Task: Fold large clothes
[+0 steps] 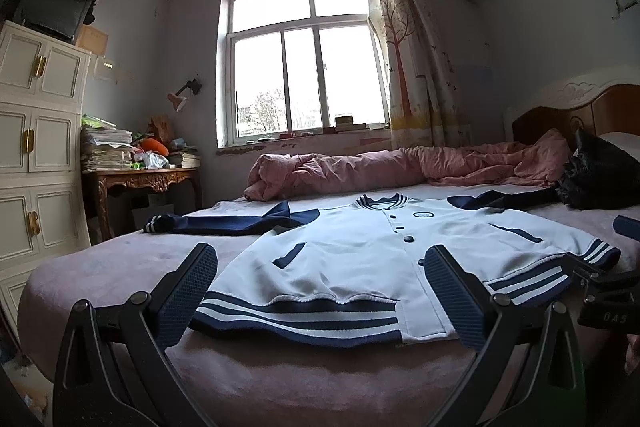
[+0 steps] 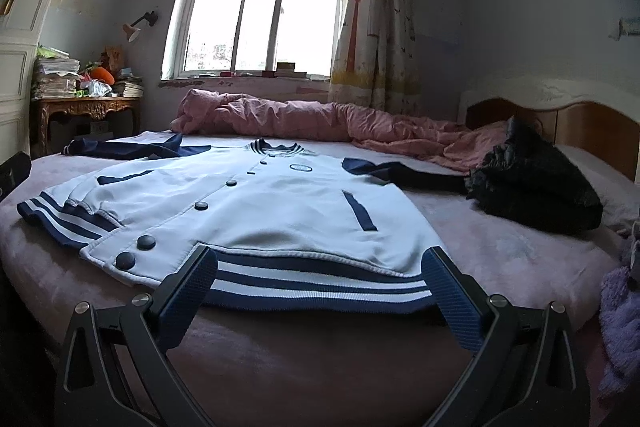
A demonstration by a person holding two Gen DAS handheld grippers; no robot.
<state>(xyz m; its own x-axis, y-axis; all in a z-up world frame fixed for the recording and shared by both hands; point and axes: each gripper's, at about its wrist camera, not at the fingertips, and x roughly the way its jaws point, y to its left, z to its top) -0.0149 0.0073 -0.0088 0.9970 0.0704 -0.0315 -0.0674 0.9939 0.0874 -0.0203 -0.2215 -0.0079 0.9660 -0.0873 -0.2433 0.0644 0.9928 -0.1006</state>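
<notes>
Jacket (image 1: 352, 251) lies flat, front up, on the bed (image 1: 120, 267), hem at the near edge, sleeves out left and right. Left claw (image 1: 320, 291) wide, empty, over the hem; right claw (image 2: 320, 287) wide too, empty, beside it

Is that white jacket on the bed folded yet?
No. The jacket lies spread flat, front up, both navy sleeves stretched sideways.

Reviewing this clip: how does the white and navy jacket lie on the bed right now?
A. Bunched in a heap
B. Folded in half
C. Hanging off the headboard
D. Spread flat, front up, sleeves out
D: the jacket lies flat on the bed, buttons up, both navy sleeves extended sideways.
</notes>
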